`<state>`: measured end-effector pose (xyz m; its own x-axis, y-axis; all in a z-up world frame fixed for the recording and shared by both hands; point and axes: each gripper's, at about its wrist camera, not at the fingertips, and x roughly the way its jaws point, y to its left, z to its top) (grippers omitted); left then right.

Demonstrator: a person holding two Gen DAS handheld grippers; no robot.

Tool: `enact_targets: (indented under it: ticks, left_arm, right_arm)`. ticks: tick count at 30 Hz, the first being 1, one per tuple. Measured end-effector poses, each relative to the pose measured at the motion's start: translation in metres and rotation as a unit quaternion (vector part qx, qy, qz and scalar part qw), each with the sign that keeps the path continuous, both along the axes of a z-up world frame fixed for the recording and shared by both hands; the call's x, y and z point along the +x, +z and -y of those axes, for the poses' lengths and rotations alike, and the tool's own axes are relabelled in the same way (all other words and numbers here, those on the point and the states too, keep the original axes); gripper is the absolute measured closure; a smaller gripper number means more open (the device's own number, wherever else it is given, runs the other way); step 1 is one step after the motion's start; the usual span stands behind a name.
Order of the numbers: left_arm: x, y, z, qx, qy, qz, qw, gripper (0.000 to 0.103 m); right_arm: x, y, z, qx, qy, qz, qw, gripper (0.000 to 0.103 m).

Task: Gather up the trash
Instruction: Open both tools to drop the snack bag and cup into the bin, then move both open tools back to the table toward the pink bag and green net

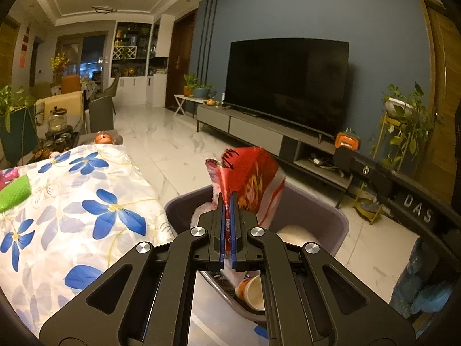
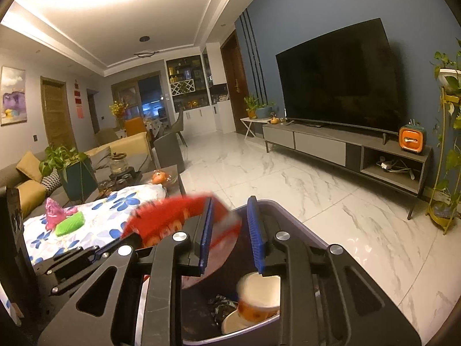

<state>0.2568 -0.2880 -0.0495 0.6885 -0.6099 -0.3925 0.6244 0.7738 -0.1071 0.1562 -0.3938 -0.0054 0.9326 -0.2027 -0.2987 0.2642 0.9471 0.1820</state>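
Filling the far wall, a dark television [image 2: 340, 77] sits on a long low cabinet [image 2: 345, 147] above a white marble floor [image 2: 317, 201]. Nearer, a table draped in a blue-flowered cloth [image 1: 86, 207] carries a pink wrapper [image 2: 54, 212] and a green wrapper [image 2: 70, 223]. Beside the table stands a grey bin [image 1: 325, 216] holding paper cups [image 2: 259, 300]. Over the bin, the left gripper [image 1: 229, 216] has its jaws pressed tight on a red snack bag [image 1: 250, 178]. The right gripper [image 2: 230, 230], jaws spread wide and holding nothing, is above the same bin.
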Motion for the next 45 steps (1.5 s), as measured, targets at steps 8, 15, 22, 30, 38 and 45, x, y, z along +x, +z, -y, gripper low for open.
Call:
enact_targets:
  ticks: [8,15,22,30,38,45]
  left_arm:
    - [-0.001,-0.007,-0.018,-0.016,0.013,-0.005,0.9998,0.041]
    - [-0.009,-0.006,-0.062,-0.030,0.072,0.001,0.9969,0.014]
    - [-0.021,-0.008,-0.122,-0.023,0.152,0.005,0.9881,0.008]
    - [-0.025,-0.010,-0.187,0.004,0.237,0.002,0.9715,0.008]
    - [-0.023,-0.004,-0.258,0.009,0.301,0.000,0.9536,0.008]
    - [-0.017,0.005,-0.311,0.012,0.344,0.013,0.9389,0.008]
  right_arm:
    - [-0.009,0.003,0.001,0.001,-0.015,0.008,1.000,0.059]
    - [-0.015,0.002,-0.012,-0.017,-0.016,0.016,1.000,0.038]
    - [-0.013,-0.003,-0.033,-0.024,0.002,0.010,1.000,0.027]
    - [0.002,-0.004,-0.073,-0.020,0.039,0.004,0.999,0.026]
    - [0.027,-0.002,-0.132,-0.027,0.095,0.000,0.995,0.026]
    - [0.067,0.002,-0.201,-0.034,0.155,-0.004,0.987,0.026]
